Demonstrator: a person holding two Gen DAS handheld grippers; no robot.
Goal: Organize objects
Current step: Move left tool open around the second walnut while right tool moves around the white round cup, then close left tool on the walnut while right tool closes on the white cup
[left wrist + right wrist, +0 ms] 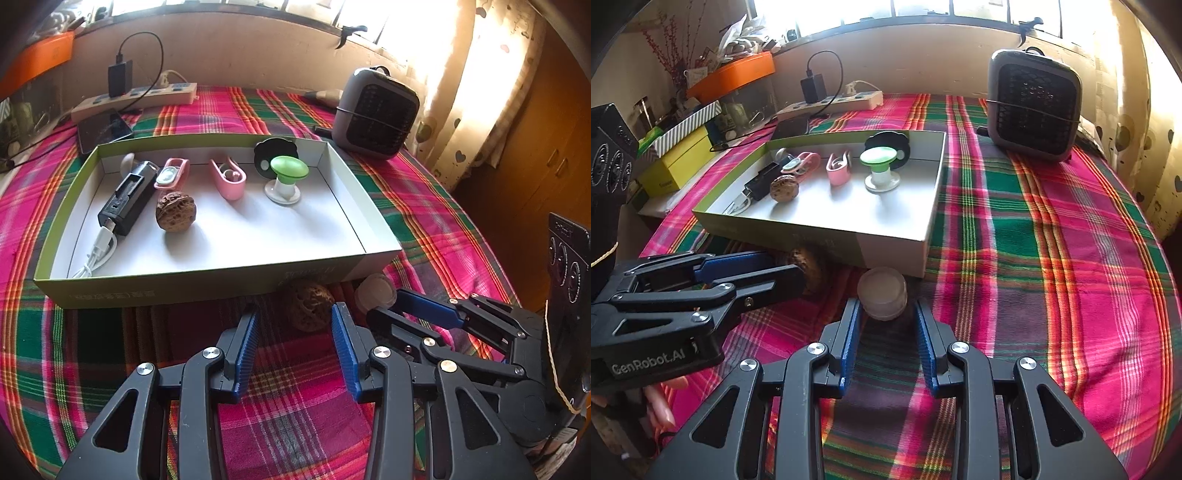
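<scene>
Status, largest item first:

- Worktop (1052, 258), plaid cloth: carries all items. Heater (1032, 110) at rear, not part of sort.
- Tray (207, 286), shallow box, worktop centre: approx. six items already inside, incl. black charger w/ cable (127, 197), green-capped stand (286, 179), two pink clips (231, 181), one walnut (175, 212). Front half of tray floor is bare.
- Left tongs (293, 345): released, wide apart, nothing between pads. They line up w/ second walnut (308, 308), just ahead on cloth against tray front wall.
- Right tongs (886, 338): narrower gap, pads either side of round translucent jar (882, 293) near tray corner; contact not evident, so not grasping.

Judgement: most done. Remaining: walnut and jar into tray.
</scene>
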